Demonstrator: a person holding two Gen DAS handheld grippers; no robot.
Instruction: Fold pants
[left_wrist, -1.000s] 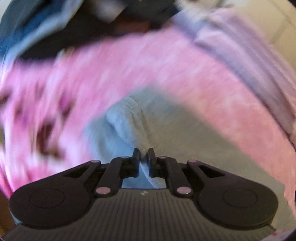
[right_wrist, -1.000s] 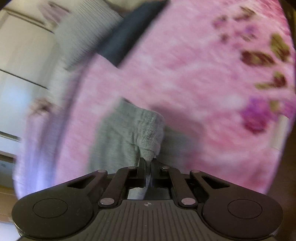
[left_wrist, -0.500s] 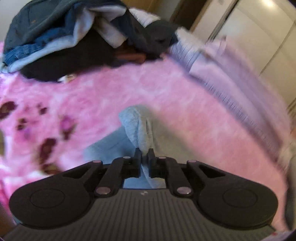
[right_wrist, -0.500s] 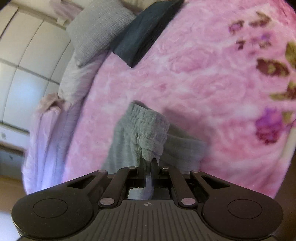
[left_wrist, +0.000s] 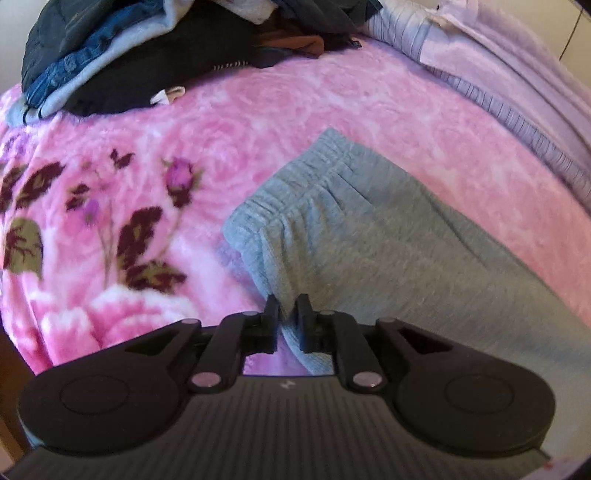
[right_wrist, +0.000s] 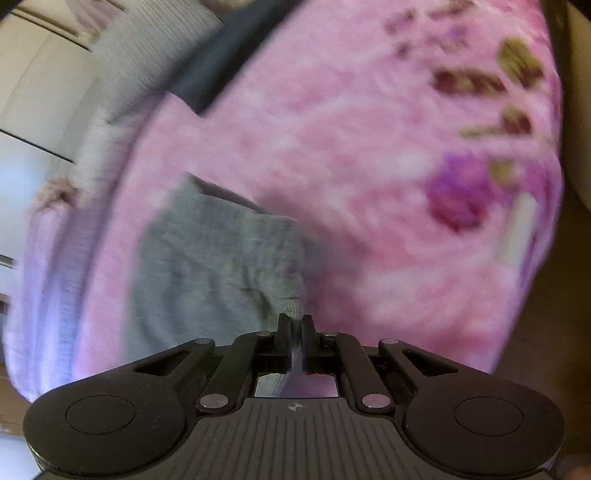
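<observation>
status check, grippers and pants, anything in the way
Left gripper and right gripper both shut on grey pants. Pants partly spread on pink blanket. Clothes pile beyond, clear of them.

Soft grey knit pants (left_wrist: 388, 236) on fluffy, seemingly plush pink blanket (left_wrist: 258, 122); matt black plastic hand-held gripper (left_wrist: 288, 314)

Soft, even daylight fills both views, with no hard glare. The left wrist view is mostly sharp, though the fisheye bends and smears its edges. The right wrist view is heavily motion-blurred across the pink blanket (right_wrist: 369, 184), with a bright washed-out patch at the left edge. Dark vignetting rounds the corners.
</observation>
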